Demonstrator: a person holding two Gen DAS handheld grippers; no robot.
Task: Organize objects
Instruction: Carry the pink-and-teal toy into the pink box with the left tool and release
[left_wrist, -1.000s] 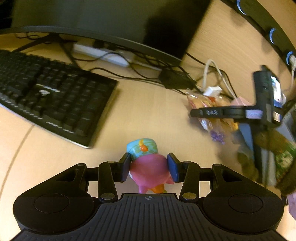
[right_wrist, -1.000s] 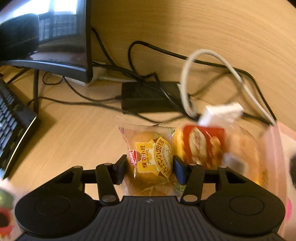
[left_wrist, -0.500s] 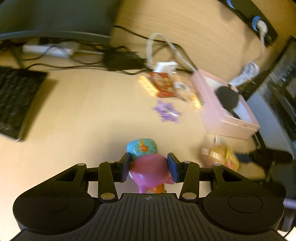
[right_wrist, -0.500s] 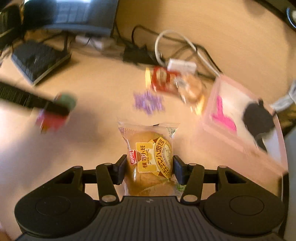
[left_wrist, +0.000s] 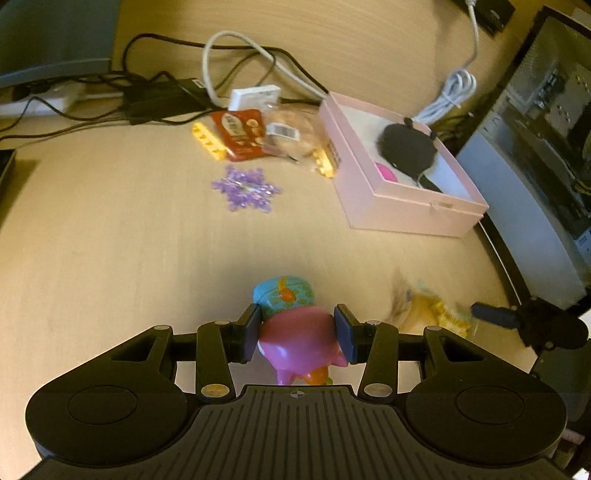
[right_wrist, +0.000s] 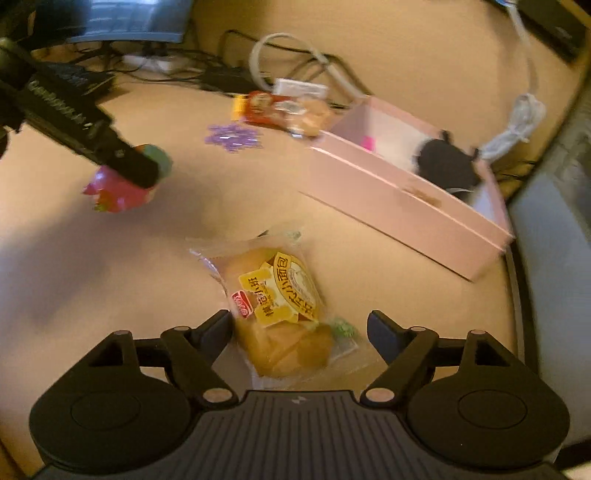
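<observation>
A yellow label with Chinese characters is seen on the wrapped bun (right_wrist: 280, 306), which lies on the light wooden desk (left_wrist: 110, 240) between the opening, no longer touching jaws of the right gripper (right_wrist: 301, 332). A pink and blue toy (left_wrist: 297, 328) is clamped in the left gripper (left_wrist: 298, 334). Beyond, a pink box (left_wrist: 406, 206), a purple snowflake (left_wrist: 245, 188), snack packets (left_wrist: 258, 138) and tangled cables (left_wrist: 166, 92) are seen.

Both cameras ride their grippers, looking steeply down and forward along the fingers, close over the worktop (left_wrist: 110, 240). The left view faces the pink box (left_wrist: 406, 210) from its open front; the right sits nearer it (farther right). Both share the box, the purple snowflake (left_wrist: 245, 188) and the cables (left_wrist: 155, 85) behind.
</observation>
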